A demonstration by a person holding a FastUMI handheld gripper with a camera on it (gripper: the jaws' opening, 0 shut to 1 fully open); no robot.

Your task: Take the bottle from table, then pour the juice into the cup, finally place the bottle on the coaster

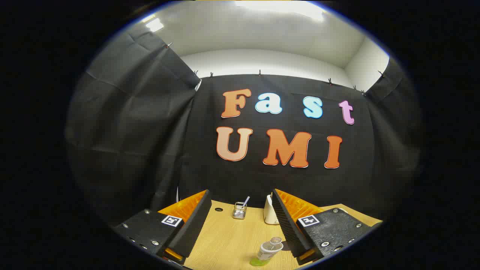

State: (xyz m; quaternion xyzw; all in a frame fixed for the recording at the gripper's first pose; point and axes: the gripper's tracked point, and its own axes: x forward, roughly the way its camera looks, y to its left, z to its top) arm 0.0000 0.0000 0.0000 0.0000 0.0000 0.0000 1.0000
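My gripper (240, 202) is open, held above a wooden table (228, 240), with its two fingers spread wide and nothing between them. A small bottle (269, 250) with a white label and green juice stands on the table low between the fingers, close to the right finger (285, 221). Beyond the fingers, near the table's far edge, a small clear glass cup (239, 210) holds a straw. I cannot make out a coaster.
A white object (269, 215) stands on the table just behind the right finger, partly hidden by it. A small dark round hole (219, 209) marks the tabletop near the left finger. Black cloth walls close in the booth on all sides behind the table.
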